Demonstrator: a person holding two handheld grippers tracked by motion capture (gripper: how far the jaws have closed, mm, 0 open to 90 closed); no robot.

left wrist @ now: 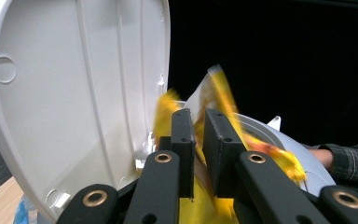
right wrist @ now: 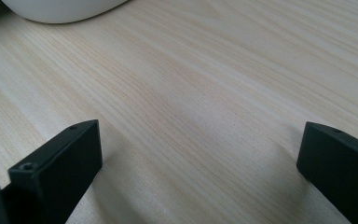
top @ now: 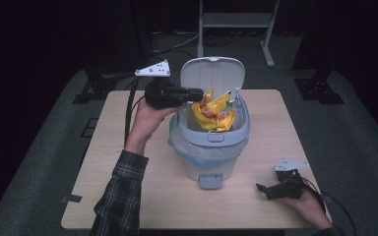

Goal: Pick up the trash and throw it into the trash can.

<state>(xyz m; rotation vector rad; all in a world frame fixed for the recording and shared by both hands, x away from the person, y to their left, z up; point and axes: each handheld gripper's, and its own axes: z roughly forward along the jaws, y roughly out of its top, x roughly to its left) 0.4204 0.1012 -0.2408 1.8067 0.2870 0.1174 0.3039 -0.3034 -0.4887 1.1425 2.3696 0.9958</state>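
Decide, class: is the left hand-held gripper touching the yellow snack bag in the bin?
Touching. The left gripper view shows the left hand-held gripper with its jaws nearly together, and the yellow snack bag runs between them, pinched above the bin.

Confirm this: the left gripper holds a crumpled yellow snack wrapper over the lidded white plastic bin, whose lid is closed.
Not quite: the lid of the white plastic bin stands open, as the high view shows. The left gripper does hold the crumpled yellow snack wrapper over it.

Right gripper (right wrist: 198, 154), jaws wide apart, low over pale wooden table (right wrist: 205, 84), white bin base (right wrist: 60, 9) beyond.
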